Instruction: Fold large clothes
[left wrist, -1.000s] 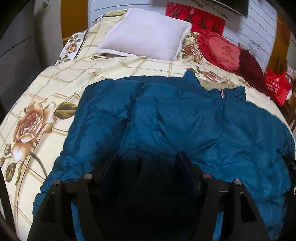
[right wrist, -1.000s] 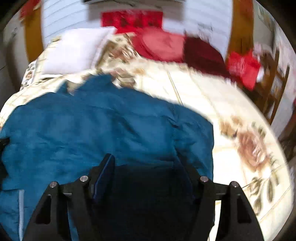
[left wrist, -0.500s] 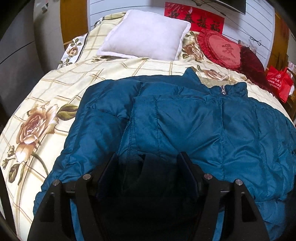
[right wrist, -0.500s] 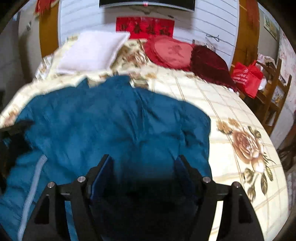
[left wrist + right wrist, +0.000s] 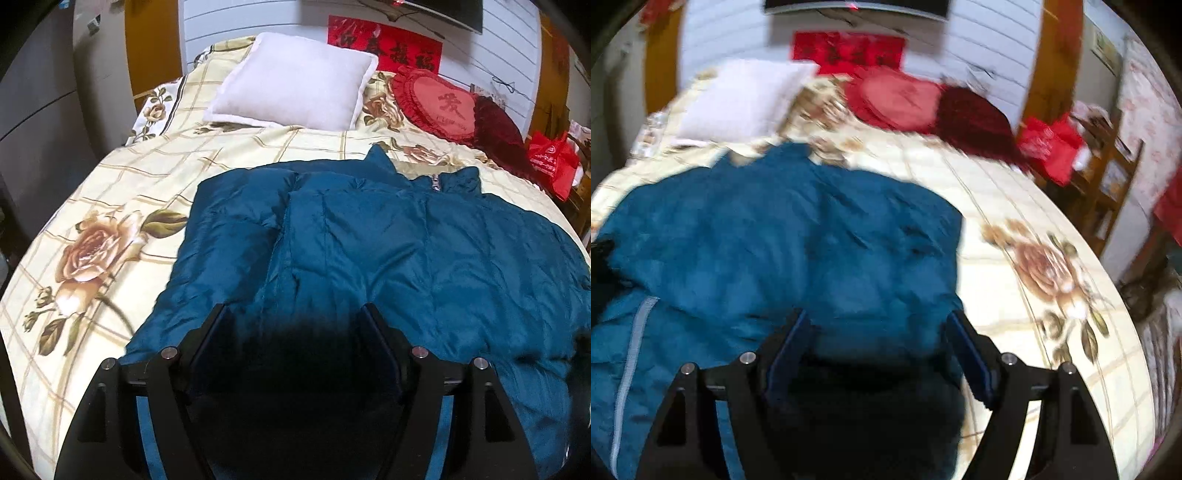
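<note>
A big teal jacket (image 5: pixel 388 243) lies spread across the near half of the bed (image 5: pixel 110 192), collar toward the far end, where the zip pull (image 5: pixel 436 182) sits at the neck. In the left wrist view its left sleeve (image 5: pixel 221 251) is folded in along the body, with a rose print (image 5: pixel 92 251) on the bedspread just beside it. The jacket's right side runs off toward the right edge of the bed, rumpled.

The left gripper (image 5: pixel 295 321) hangs low over the near hem of the jacket, fingers spread wide with only cloth below and dark shadow between them; nothing is pinched. The right gripper (image 5: pixel 877 325) is likewise over the near part of the jacket (image 5: pixel 783 236), close to its right edge, jaws wide apart and not clamped on anything. That view is smeared, so fine detail is lost. A pale zip tape (image 5: pixel 631 347) shows down the near left of the cloth there. Whether either gripper's fingertips actually touch the fabric I cannot tell.

At the far end of the bed a white pillow (image 5: pixel 295 79) lies left of centre, a red heart cushion (image 5: pixel 439 105) to its right, and a dark red cushion (image 5: pixel 498 129) just beside that. A red bag (image 5: pixel 552 158) stands off the far right corner, and a red banner (image 5: pixel 384 50) hangs on the white wall behind.
</note>
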Available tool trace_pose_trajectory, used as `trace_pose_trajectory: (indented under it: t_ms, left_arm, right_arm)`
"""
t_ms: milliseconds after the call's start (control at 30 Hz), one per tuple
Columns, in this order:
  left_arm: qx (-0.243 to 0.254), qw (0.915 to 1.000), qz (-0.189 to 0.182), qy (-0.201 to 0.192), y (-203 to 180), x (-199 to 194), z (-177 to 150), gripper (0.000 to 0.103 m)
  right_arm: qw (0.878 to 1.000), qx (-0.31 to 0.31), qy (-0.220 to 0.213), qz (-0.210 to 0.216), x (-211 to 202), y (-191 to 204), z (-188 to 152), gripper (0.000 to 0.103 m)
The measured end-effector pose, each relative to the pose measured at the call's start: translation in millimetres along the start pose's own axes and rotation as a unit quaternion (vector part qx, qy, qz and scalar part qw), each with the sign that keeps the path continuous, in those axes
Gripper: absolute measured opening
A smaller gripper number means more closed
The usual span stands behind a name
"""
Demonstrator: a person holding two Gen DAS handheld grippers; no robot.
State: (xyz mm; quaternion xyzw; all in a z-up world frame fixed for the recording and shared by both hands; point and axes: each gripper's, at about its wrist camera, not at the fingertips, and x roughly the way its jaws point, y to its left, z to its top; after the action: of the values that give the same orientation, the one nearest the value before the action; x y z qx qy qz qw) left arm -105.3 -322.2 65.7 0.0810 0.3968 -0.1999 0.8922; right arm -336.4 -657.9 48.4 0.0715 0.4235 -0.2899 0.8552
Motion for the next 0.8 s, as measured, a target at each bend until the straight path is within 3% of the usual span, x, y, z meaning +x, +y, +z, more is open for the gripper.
trace_pose_trajectory:
  t_ms: [33,100,300,500,800]
  left_arm:
    - [0.001,1.0,-0.002,0.0,1,-6,-2,0.088]
    - [0.006,1.0,-0.005,-0.004,4,-20,-8,0.088]
    - [0.027,0.9992,-0.009,-0.029,15,-65,-25,0.088]
    - [0.022,0.999,-0.014,-0.035,42,-107,-56,0.088]
    - [0.013,0.9995,0.013,-0.024,80,-144,-104,0.088]
  right_arm:
    - [1.0,0.0,0.021,0.001,13,-1,-1,0.082]
    - [1.0,0.01,0.02,0.008,13,-3,-1,0.083]
    - [0.999,0.01,-0.007,0.036,-43,0,-9,0.083]
    - [0.994,0.01,-0.008,0.106,-101,3,-44,0.086]
    - [0.991,-0.003,0.005,0.135,-142,7,-97,0.088]
